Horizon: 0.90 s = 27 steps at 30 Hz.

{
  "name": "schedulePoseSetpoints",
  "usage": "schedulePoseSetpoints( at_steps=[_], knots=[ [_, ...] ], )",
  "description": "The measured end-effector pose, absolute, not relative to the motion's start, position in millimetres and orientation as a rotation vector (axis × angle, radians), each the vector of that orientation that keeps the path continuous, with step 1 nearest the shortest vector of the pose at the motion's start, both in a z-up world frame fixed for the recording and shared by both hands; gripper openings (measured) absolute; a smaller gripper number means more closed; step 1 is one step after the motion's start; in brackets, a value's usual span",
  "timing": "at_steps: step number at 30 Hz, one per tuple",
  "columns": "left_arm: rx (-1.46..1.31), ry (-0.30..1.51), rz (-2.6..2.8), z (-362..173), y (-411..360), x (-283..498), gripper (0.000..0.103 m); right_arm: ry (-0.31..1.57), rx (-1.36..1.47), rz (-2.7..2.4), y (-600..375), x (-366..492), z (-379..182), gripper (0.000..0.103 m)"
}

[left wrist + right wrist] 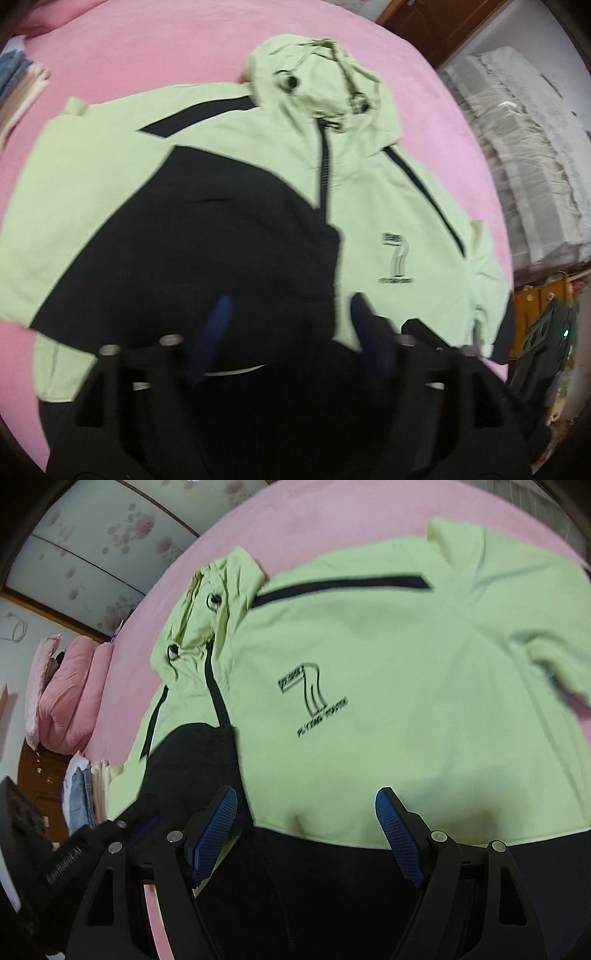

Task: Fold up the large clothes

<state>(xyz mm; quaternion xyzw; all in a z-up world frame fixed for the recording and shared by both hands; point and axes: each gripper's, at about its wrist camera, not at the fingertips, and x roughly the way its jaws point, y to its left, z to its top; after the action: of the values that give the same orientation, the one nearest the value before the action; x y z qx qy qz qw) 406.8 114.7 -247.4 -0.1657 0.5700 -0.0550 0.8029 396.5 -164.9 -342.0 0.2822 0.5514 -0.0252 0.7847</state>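
Across the pink bed (147, 48) lies the jacket (369, 192), spread front-up, pale green above and black below, hood (317, 77) pointing toward the far side. From the left wrist view, the near sleeve looks already laid in over the body as a black diagonal panel; I read that as a first fold done, though motion blur keeps me from being sure. A printed "7" logo (310, 698) sits on the chest beside the zip (324, 173).

Left gripper (291, 332): fingers spread, nothing between them, hanging over the black lower part near the hem. Right gripper (306, 834): fingers spread too, empty, poised over the line where green meets black on the other half of the front. Each gripper shows at the edge of the other's view, so the two are close together.

Judgement on the step in hand: I am lining up both grippers for the next grasp on the lower edge. To do it well, I would set each pair of fingers on the hem itself, well apart from each other, pinching all layers and not only the top one. Slippery shell fabric may slide; a deep bite should help. Keep the zip straight as the fold axis.

Folded clothes (86, 794) are stacked off the bed's edge, clear of the work.
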Motion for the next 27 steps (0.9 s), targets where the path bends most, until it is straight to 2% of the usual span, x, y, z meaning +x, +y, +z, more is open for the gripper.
schedulePoseSetpoints(
  at_steps=[5, 7, 11, 13, 15, 17, 18, 19, 21, 24, 27],
  knots=[
    [-0.355, 1.329, -0.023, -266, 175, 351, 0.069, 1.275, 0.683, 0.087, -132, 399, -363, 0.080],
    [-0.356, 1.374, 0.054, -270, 202, 326, 0.069, 1.311, 0.701, 0.133, -113, 409, -375, 0.068],
    [-0.342, 1.399, 0.260, -287, 264, 291, 0.069, 1.367, 0.746, 0.154, -85, 422, -398, 0.059],
    [-0.351, 1.391, 0.315, -294, 285, 286, 0.069, 1.373, 0.791, 0.135, -76, 430, -408, 0.050],
    [-0.385, 1.348, 0.358, -299, 309, 284, 0.069, 1.347, 0.782, 0.087, -67, 441, -414, 0.049],
    [-0.428, 1.315, 0.392, -303, 329, 284, 0.069, 1.300, 0.760, 0.065, -62, 447, -413, 0.043],
    [-0.467, 1.305, 0.397, -307, 338, 285, 0.069, 1.278, 0.744, 0.050, -60, 450, -411, 0.039],
    [-0.497, 1.300, 0.392, -309, 343, 285, 0.068, 1.259, 0.730, 0.040, -60, 452, -410, 0.026],
    [-0.525, 1.278, 0.385, -314, 349, 284, 0.066, 1.227, 0.713, 0.037, -58, 461, -410, 0.012],
    [-0.435, 1.265, 0.370, -316, 341, 282, 0.062, 1.169, 0.675, 0.066, -54, 477, -401, 0.009],
    [-0.391, 1.262, 0.372, -317, 337, 278, 0.057, 1.050, 0.654, 0.108, -57, 481, -366, 0.009]
  ],
)
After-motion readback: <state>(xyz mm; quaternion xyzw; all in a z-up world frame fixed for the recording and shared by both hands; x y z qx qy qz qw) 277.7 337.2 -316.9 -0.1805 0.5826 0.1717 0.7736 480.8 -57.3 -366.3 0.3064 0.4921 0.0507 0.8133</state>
